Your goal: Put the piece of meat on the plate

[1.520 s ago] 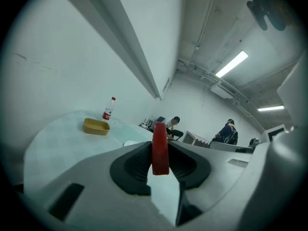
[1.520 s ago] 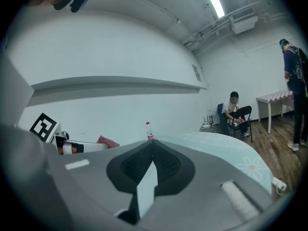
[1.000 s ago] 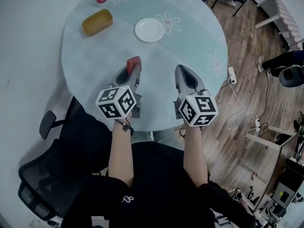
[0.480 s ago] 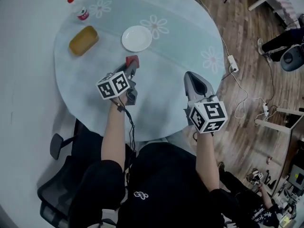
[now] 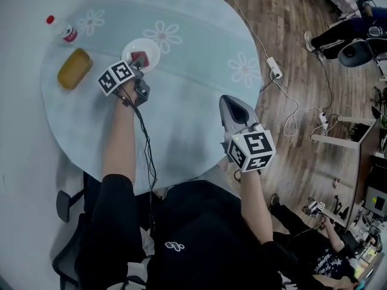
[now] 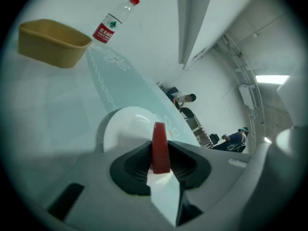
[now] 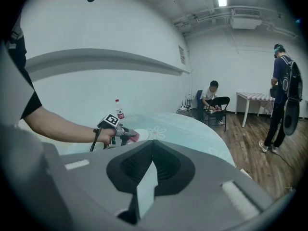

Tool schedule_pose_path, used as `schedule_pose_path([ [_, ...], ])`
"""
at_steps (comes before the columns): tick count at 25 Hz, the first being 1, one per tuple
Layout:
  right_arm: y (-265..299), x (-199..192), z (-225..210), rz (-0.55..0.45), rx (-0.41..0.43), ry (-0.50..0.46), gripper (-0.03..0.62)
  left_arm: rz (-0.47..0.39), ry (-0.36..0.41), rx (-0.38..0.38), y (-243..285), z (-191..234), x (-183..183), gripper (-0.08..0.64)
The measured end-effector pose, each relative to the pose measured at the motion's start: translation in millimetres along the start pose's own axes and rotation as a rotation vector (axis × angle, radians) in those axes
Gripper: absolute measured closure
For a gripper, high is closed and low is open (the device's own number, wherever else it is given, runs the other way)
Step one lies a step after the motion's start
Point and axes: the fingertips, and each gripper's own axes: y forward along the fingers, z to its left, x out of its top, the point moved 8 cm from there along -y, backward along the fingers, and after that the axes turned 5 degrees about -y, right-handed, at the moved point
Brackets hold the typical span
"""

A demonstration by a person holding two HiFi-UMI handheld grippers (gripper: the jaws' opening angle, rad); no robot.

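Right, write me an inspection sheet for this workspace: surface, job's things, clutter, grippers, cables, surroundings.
Surface: round pale-green glass table with white flower prints, no spills seen.
Job's things: flat red piece of meat held upright over the round white plate; contact with the plate can't be told.
Clutter: yellow oblong tub and clear plastic bottle with red cap, both beside the plate.
Grippers: left gripper clamped on the meat; right gripper jaws together, empty, at the table's near edge.
Cables: black cable along the left arm; white power strip with leads on the floor.
Surroundings: wooden floor, black office chair, seated person.
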Motion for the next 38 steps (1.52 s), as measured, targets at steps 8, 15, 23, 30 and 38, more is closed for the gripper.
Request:
schedule_pose_path([
  [8, -0.6, 7.4, -8.0, 0.004, 0.014, -0.034, 0.581, 0.106, 0.180, 0.088, 13.0, -15.3, 11.1, 0.441],
  [15, -5.6, 8.3, 4.5, 0.010, 0.049, -0.081, 0.581, 0.044, 0.315, 0.078, -7.0, -21.1, 13.1, 0.235],
  [23, -13.8, 31.8, 32.3, -0.076, 0.123, -0.124, 0.581, -0.294, 0.222, -0.091, -120.9, -69.2, 4.7, 0.352],
  [30, 1.5, 64.7, 80.7, -0.256, 0.237, -0.078, 0.581, -0.496, 0.423, -0.040, -261.5, -120.5, -28.9, 0.511],
  [38, -3.7, 104.6, 147.8, -0.370, 0.323, -0.136, 0.583, -0.636, 0.682, 0.143, -354.4, -150.3, -53.3, 0.565],
])
